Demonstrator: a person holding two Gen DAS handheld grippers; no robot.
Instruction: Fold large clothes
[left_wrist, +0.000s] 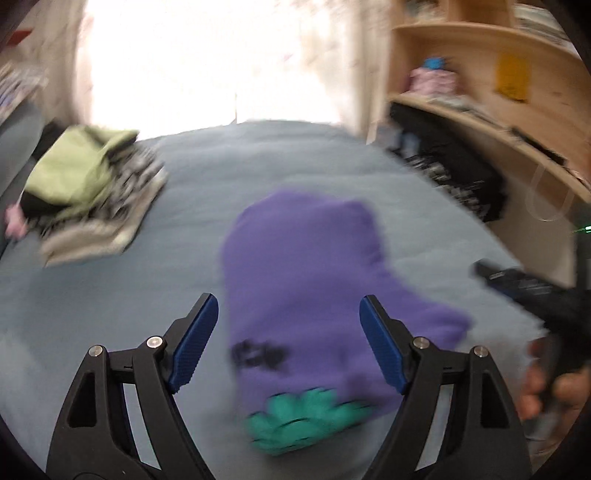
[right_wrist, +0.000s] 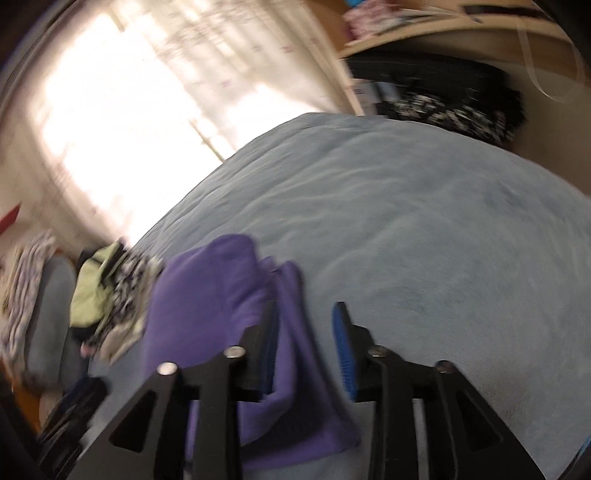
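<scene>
The purple garment (left_wrist: 303, 280) lies on the pale blue bed cover (left_wrist: 147, 295), already folded into a compact bundle with a green print (left_wrist: 295, 421) at its near end. Its long axis runs from that near end away toward the bright window (left_wrist: 192, 62), almost in line with the way the left gripper (left_wrist: 288, 343) points. In the left wrist view the bundle sits straight ahead, framed between the two blue pads, but the jaws stand spread wide and neither pad presses on the cloth; the gripper appears to hang above it, holding nothing. The right gripper (right_wrist: 304, 347) is also parted and empty: in its own view the purple garment (right_wrist: 221, 302) lies ahead and to the left, passing behind the left finger, with bare cover under the right one. The left gripper is thus centred on the bundle and the right is offset to one side of it. The stack of folded clothes (left_wrist: 92, 192) lies well apart, far left on the bed, so carrying the bundle there would likely mean a leftward move.
</scene>
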